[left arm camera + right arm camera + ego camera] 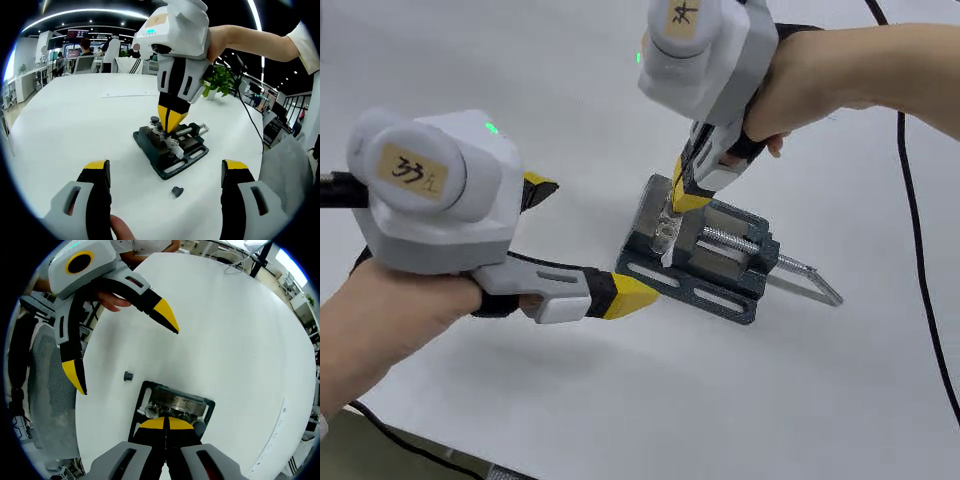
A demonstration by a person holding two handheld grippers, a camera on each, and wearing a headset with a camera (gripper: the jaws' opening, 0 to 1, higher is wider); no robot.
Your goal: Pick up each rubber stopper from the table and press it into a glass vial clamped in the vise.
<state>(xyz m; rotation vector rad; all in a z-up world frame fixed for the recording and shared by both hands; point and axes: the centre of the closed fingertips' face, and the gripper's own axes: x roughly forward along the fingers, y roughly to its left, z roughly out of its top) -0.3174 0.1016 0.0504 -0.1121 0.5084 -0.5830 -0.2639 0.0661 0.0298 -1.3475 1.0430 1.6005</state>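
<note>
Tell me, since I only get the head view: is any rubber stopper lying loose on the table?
Observer: Yes, the left gripper view shows one dark stopper on the white table, beside the vise but apart from it.
Operator: Is that gripper holding something?
Observer: No, the left gripper is empty, jaws wide apart.
Operator: And the other one?
Observer: In its own view, the right gripper has its tips together, just above a glass vial in the vise.

Label (412,171) on left gripper (592,240) reads roughly "33"; label (683,15) on right gripper (682,203) illegible.
</note>
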